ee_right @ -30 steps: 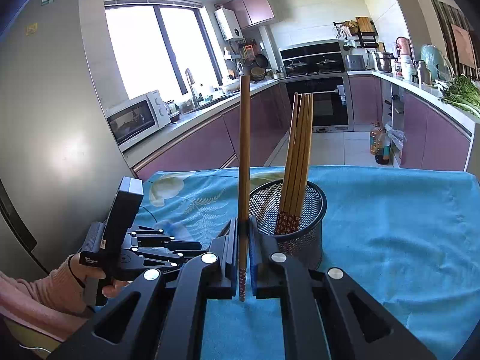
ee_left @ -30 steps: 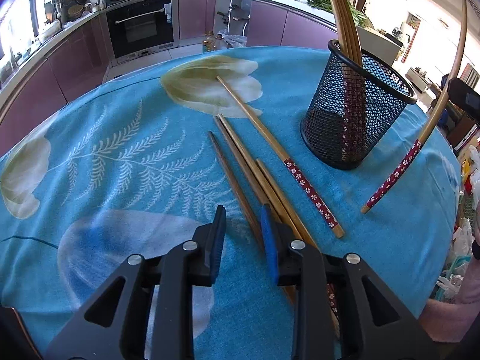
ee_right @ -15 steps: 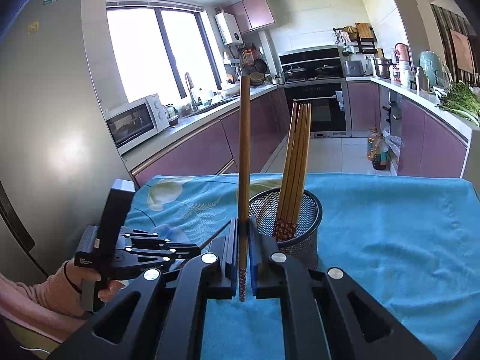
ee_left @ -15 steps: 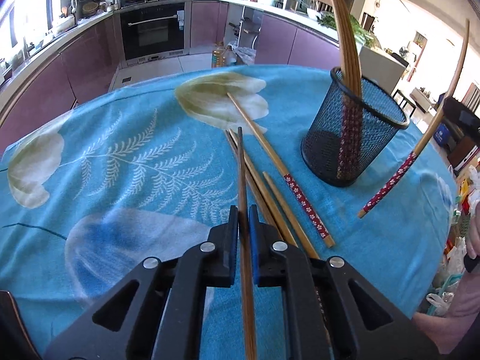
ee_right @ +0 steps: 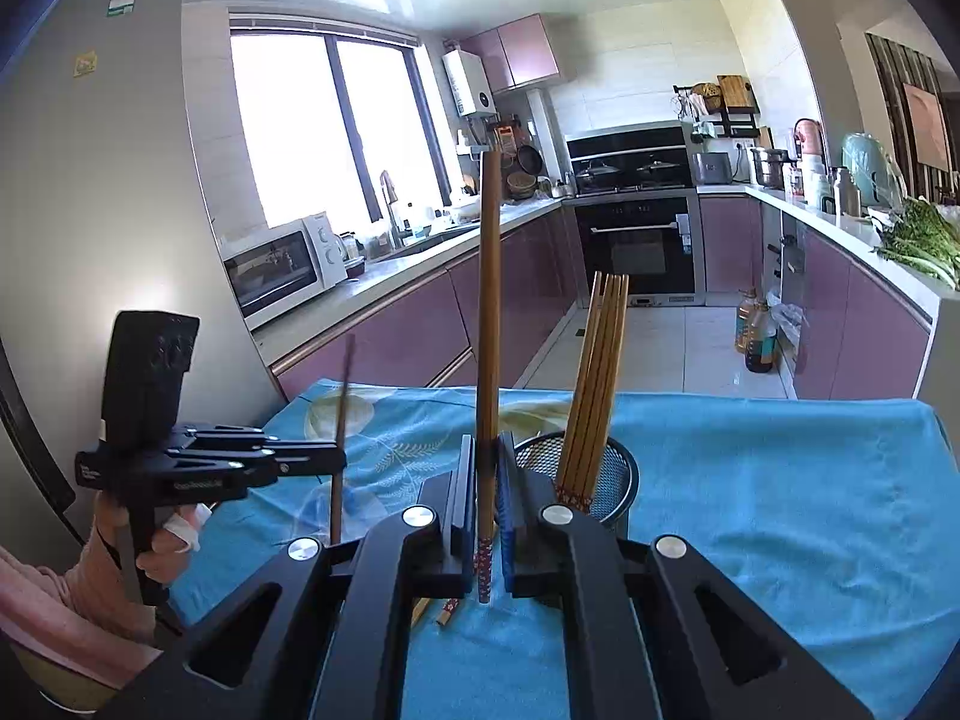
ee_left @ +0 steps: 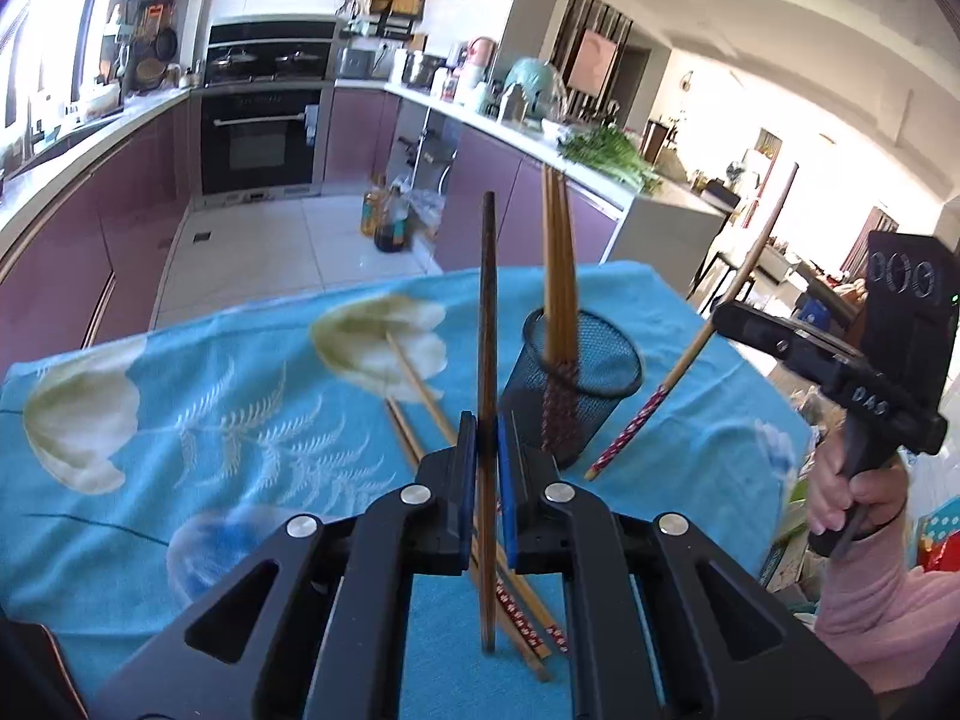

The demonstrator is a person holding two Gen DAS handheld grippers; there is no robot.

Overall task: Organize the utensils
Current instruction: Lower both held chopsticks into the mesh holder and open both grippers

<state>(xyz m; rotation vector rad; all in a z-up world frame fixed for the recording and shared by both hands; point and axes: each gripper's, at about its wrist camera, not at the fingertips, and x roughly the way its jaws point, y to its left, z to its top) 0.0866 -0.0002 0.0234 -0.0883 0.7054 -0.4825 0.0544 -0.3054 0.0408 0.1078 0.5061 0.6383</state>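
My left gripper [ee_left: 487, 441] is shut on a dark wooden chopstick [ee_left: 487, 312], held upright above the blue flowered tablecloth [ee_left: 180, 420]. A few more chopsticks [ee_left: 420, 387] lie on the cloth beneath it. Just right of it stands a black mesh cup [ee_left: 600, 360] with several chopsticks [ee_left: 558, 264] standing in it. My right gripper [ee_right: 486, 459] is shut on a chopstick [ee_right: 489, 300] with a red patterned end, upright and left of the mesh cup [ee_right: 612, 480]. The left gripper [ee_right: 339, 459] and its chopstick [ee_right: 343, 408] show at the left of the right wrist view.
A person's hand [ee_left: 852, 492] in a pink sleeve holds the right gripper [ee_left: 723, 315] past the table's right edge. The other hand [ee_right: 168, 546] grips the left tool beside a grey fridge [ee_right: 90, 210]. Purple kitchen cabinets and an oven lie behind the table.
My left gripper closed on a chopstick lying on the cloth and lifted it upright off the table. The right gripper and its chopstick stayed put.
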